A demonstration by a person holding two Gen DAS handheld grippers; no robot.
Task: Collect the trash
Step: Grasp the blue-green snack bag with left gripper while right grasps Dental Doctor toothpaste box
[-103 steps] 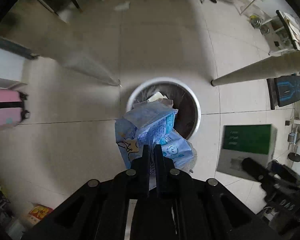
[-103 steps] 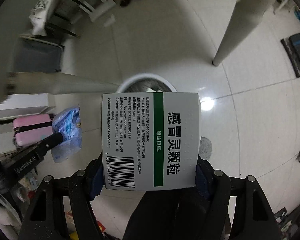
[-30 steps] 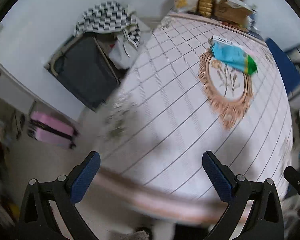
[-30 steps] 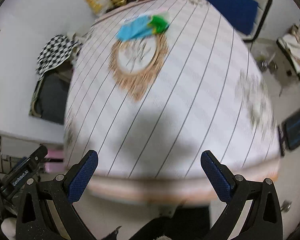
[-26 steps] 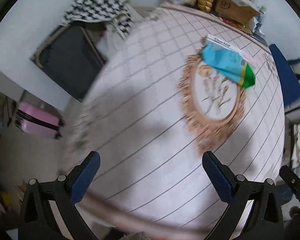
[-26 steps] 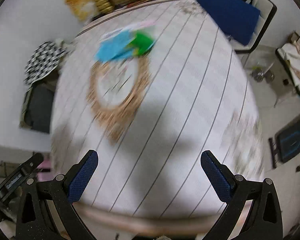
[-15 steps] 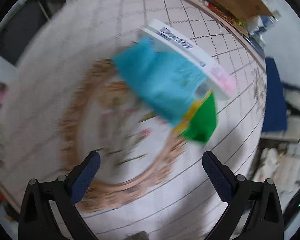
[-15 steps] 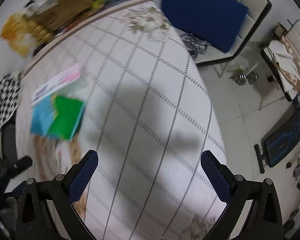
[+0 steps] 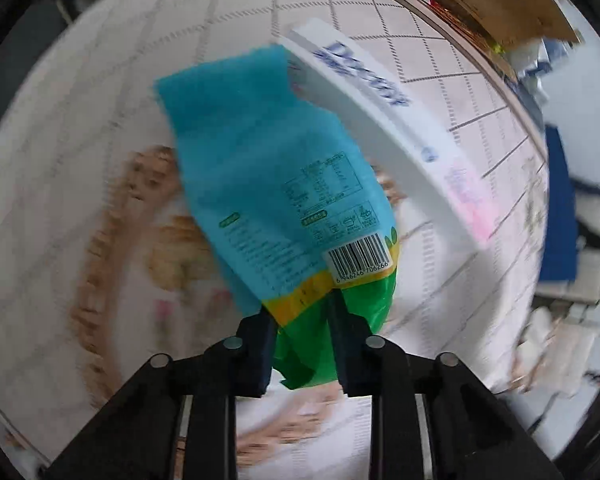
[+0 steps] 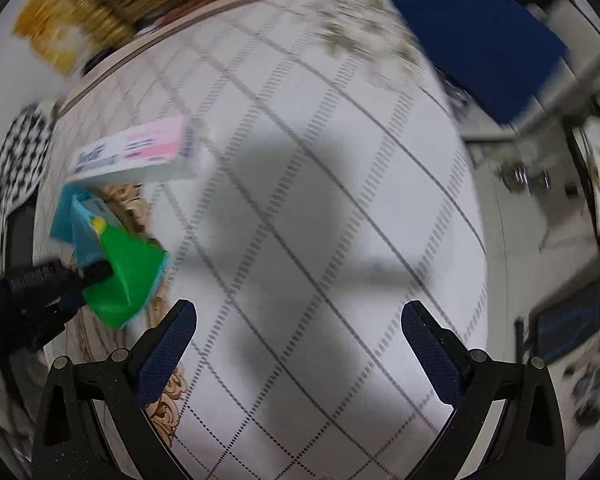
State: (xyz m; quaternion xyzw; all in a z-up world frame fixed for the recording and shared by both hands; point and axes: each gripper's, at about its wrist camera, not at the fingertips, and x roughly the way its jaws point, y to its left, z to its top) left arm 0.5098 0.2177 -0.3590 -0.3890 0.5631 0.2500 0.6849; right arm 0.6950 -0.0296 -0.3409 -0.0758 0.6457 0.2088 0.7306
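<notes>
Left gripper jaws have just been closing and now pinch the green end of the blue snack bag, mid-tabletop on the gold medallion print. White toothpaste box lies touching the bag's far side. Right gripper jaws wide apart, nothing between, over bare checked tablecloth; right table edge near, blue chair beyond.

Wide bare stretch of grid-patterned white tablecloth lies open under the right gripper, jaws spread with nothing between. Long white-and-pink cardboard box lies just beyond the blue-and-green plastic wrapper; brown cardboard clutter crowds the table's far edge
</notes>
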